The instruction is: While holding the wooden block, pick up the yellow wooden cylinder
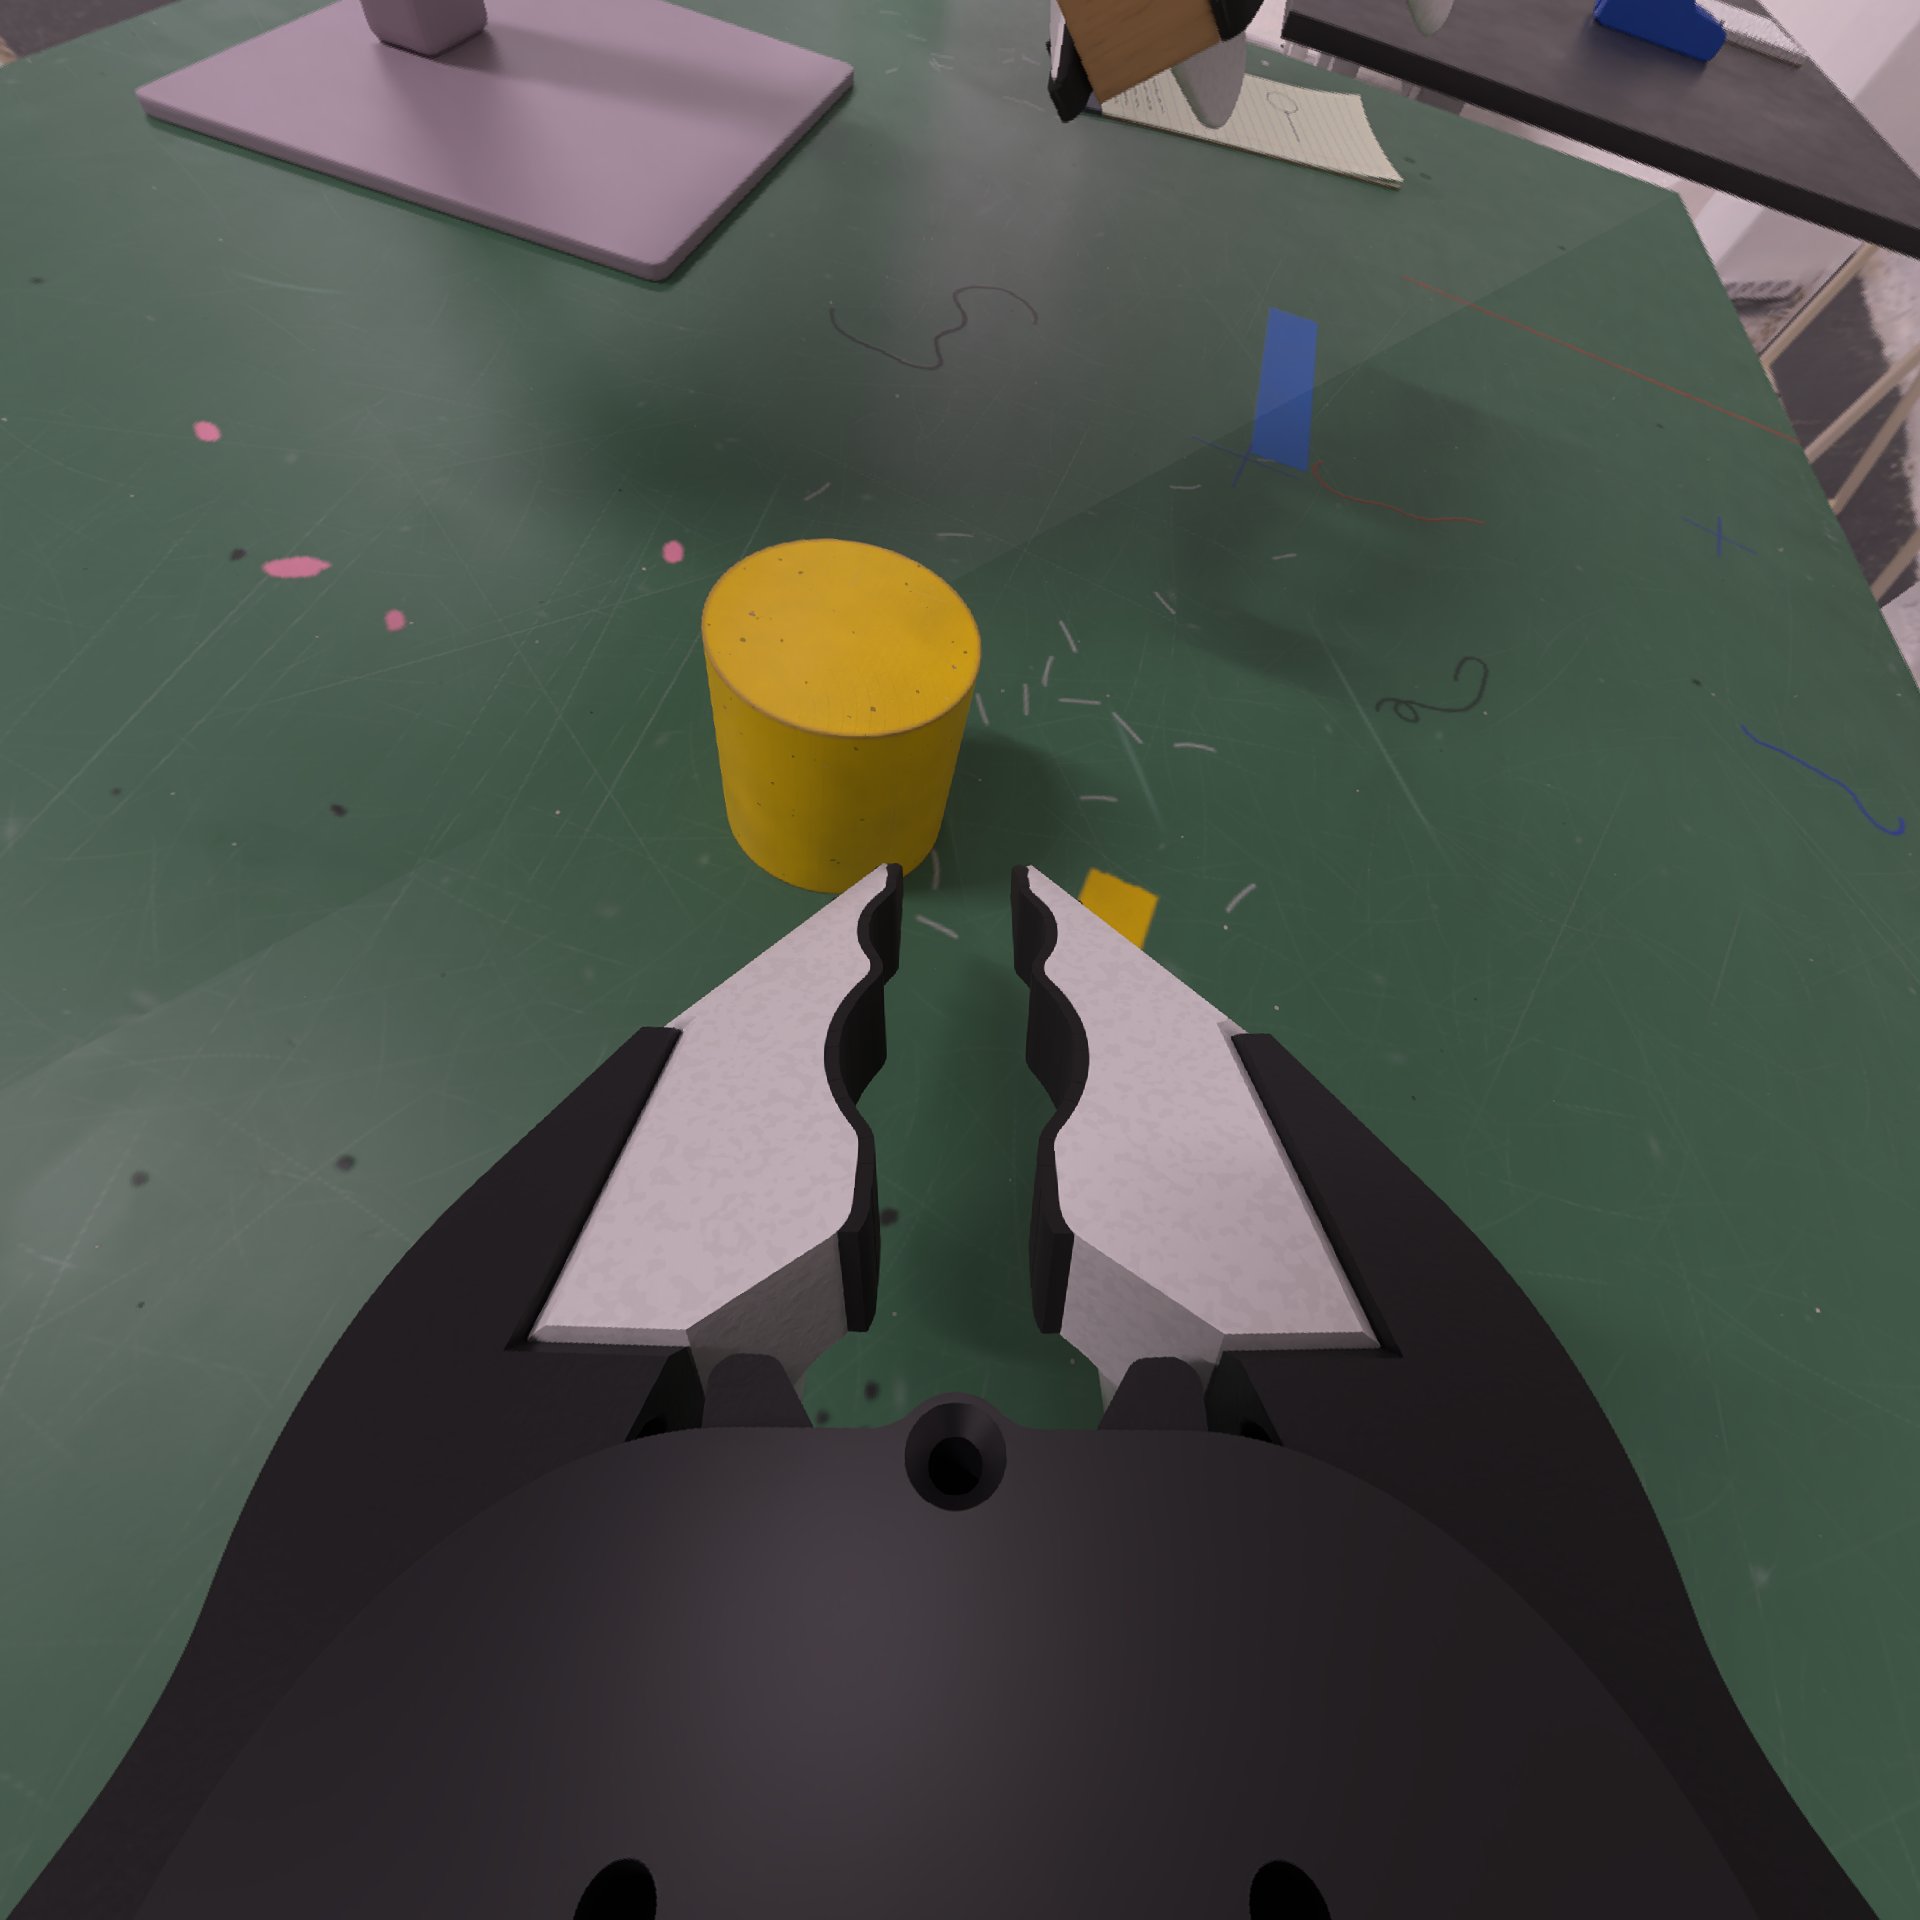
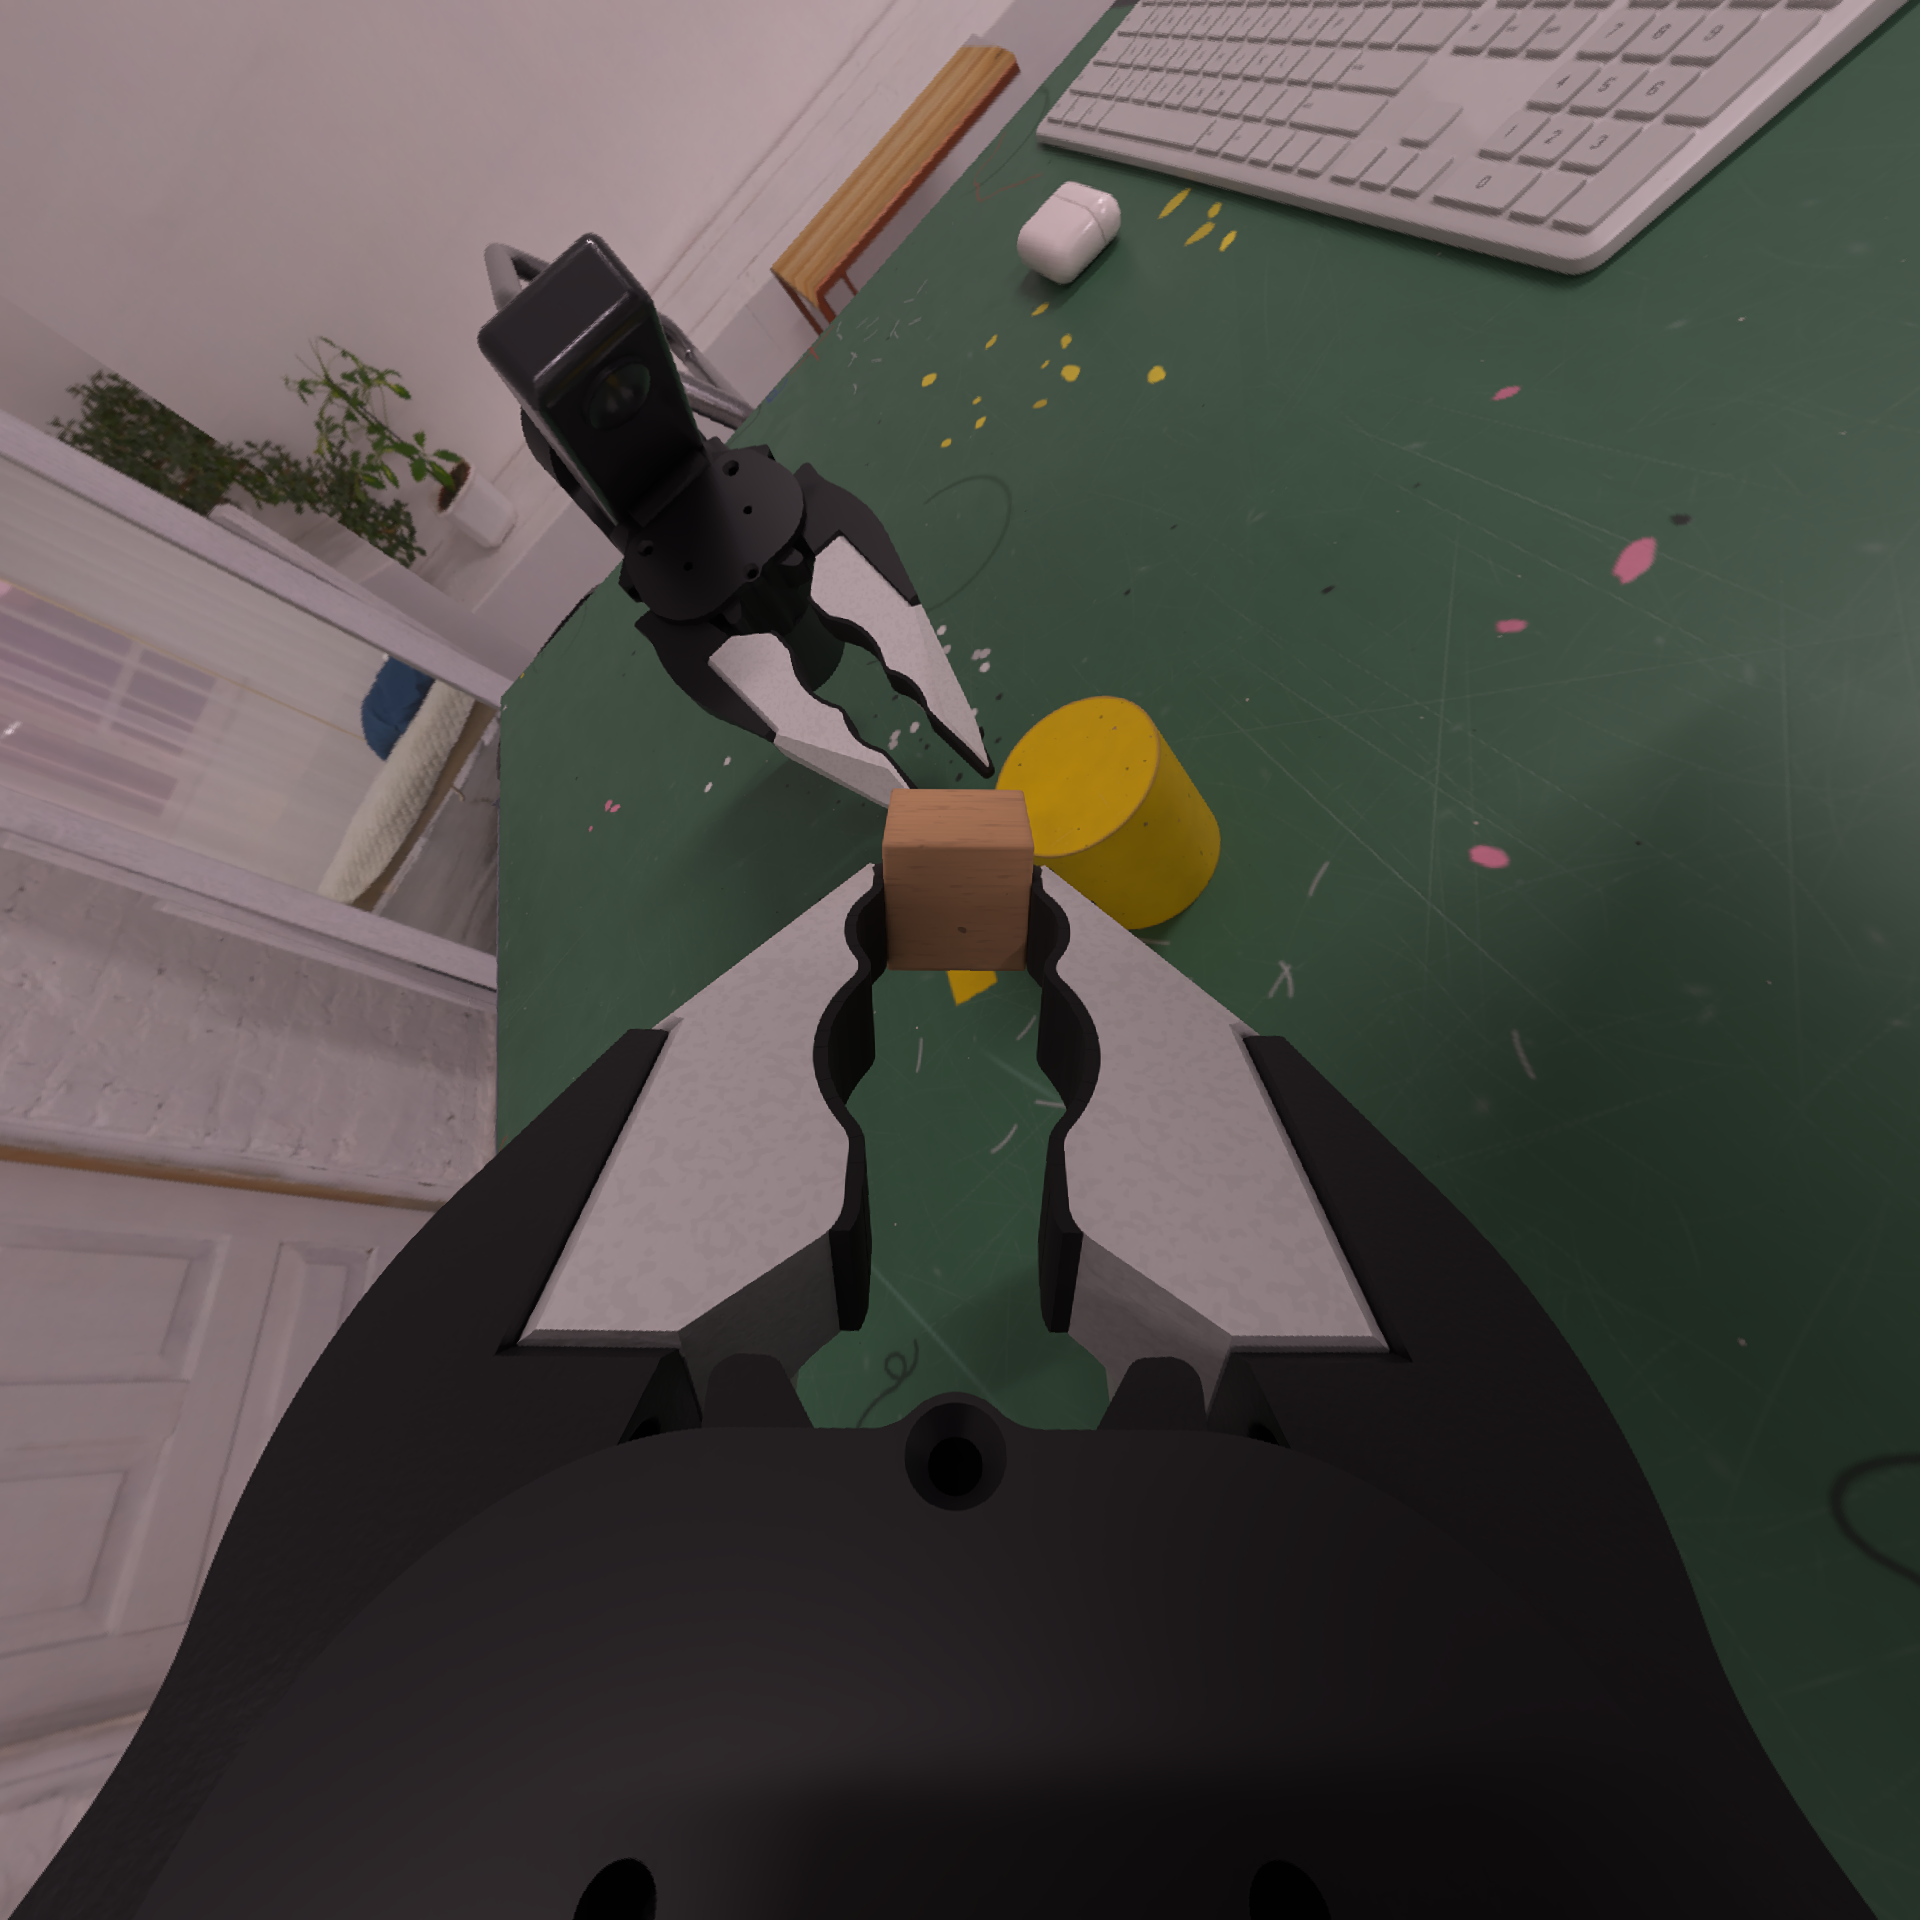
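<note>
My left gripper [image 1: 956, 873] hangs with its jaws a narrow gap apart and nothing between them, tips just short of the yellow wooden cylinder [image 1: 840, 717], which stands upright on the green table [image 1: 416, 935] slightly left of my line. A small yellow patch [image 1: 1120, 904] lies beside my right fingertip. My right gripper [image 2: 956, 883] is clamped on the wooden block [image 2: 958, 878] at its fingertips, raised above the table on the far side of the cylinder. Around the cylinder the surface is bare but for scratches and paint flecks. The table's right edge runs close by a dark table [image 1: 1621, 114]. Far left sits a grey monitor base [image 1: 499, 135]; far centre lies a lined notepad [image 1: 1288, 130], its pen marks too small to read. The keyboard [image 2: 1455, 114] keys bear characters.
</note>
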